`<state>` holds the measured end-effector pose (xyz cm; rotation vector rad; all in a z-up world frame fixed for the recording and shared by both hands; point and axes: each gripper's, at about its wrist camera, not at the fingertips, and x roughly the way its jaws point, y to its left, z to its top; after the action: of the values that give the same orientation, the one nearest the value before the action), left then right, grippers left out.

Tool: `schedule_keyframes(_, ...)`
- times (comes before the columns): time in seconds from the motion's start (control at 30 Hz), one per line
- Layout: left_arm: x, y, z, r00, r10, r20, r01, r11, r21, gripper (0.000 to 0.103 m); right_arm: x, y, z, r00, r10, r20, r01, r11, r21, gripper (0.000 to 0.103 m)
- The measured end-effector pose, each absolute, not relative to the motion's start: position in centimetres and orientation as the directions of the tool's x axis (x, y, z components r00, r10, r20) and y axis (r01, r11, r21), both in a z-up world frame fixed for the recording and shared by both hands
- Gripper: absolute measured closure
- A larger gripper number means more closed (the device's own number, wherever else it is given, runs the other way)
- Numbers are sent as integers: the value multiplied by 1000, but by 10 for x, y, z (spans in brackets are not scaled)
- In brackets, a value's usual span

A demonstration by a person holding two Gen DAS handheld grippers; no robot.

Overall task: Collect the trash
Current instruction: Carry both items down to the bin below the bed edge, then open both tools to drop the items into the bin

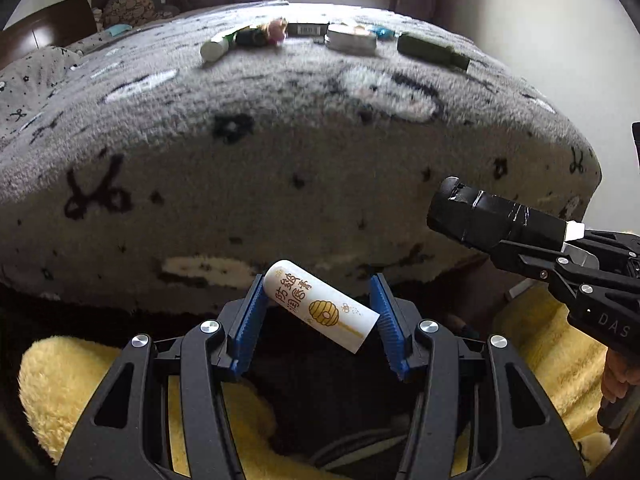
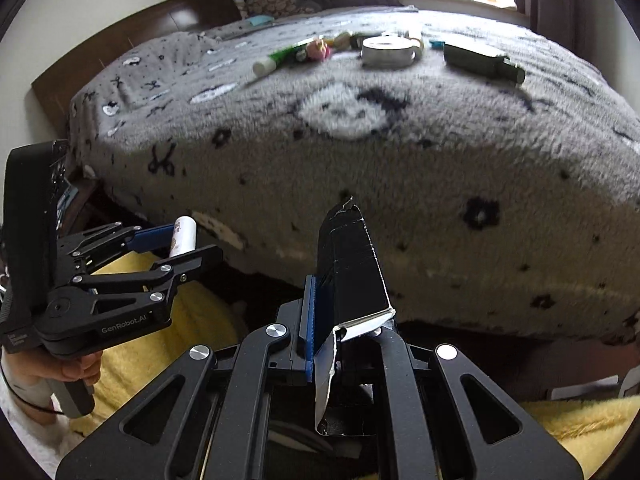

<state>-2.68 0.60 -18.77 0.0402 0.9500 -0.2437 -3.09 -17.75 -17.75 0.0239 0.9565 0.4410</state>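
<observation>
Bed [image 1: 280, 152] fills most of both views, its grey fleece blanket bulging toward me. Along the upper middle of each frame the leftover clutter lies in a loose row on the blanket: a dark green bottle [image 1: 434, 53] on its side toward the upper right, a round white tin [image 1: 351, 40] near centre, and a green tube with a white cap [image 1: 218, 46] to the left of it. Beyond that the small bits are too blurred to name. I judge those still wait to be collected.

Yellow plush [image 1: 72, 380] sits low in both frames, below the bed's edge.

My right tongs [image 2: 344, 320] are pressed together on a black taped carton [image 2: 348, 264], pinched at its torn white end so the long body sticks out forward.

My left tongs [image 1: 318, 312] are spread around a white lip-balm tube [image 1: 320, 306] printed with a honey dipper. It lies slantwise between the blue pads, touching the left one; whether the right pad bears on it I cannot tell. With both pieces carried off the bed, I reckon each is on its way to a bin that neither view shows.
</observation>
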Motion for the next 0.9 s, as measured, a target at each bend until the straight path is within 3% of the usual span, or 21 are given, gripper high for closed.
schedule_keyframes(0.33,-28,1,-258,368,-231,-901,257,956,-140,53,-22,-169,-255,261,358,-896,-267,919,290,94)
schedule_keyframes(0.77,-14,-15,-313,196,-221,-955,304,940,-155,53,-4,-162,-292,166,363,-917,-231,918,322,92)
schedule_keyframes(0.9,-11,-19,-317,200,-200,-959,309,942,-132,43,-1,-163,-296,175,363,-915,-223,920,322,92)
